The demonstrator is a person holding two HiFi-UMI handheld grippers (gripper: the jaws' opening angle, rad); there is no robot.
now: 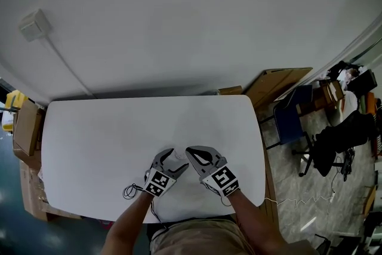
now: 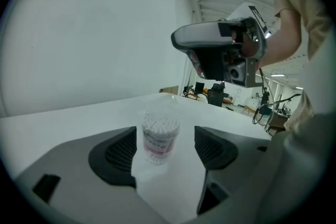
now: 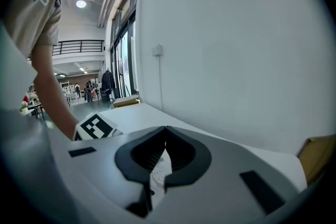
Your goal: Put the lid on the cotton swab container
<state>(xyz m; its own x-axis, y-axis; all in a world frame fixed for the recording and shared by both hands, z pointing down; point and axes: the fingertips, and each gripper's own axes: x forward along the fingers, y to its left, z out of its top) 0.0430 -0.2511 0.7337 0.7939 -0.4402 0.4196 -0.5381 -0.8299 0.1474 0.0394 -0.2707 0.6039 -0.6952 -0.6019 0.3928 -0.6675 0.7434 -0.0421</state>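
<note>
Standing on white bench [image 1: 89, 146]: clear cylindrical plastic cotton swab container [image 2: 160, 136], ungripped between spread jaws of left hand-held gripper [image 2: 164, 150]. Jaws together on right hand-held gripper [image 3: 166, 131]. Best steadied first, then capped squarely.

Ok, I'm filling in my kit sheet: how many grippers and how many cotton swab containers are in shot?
Grippers: 2 (left gripper, right gripper)
Cotton swab container: 1
Total: 3
</note>
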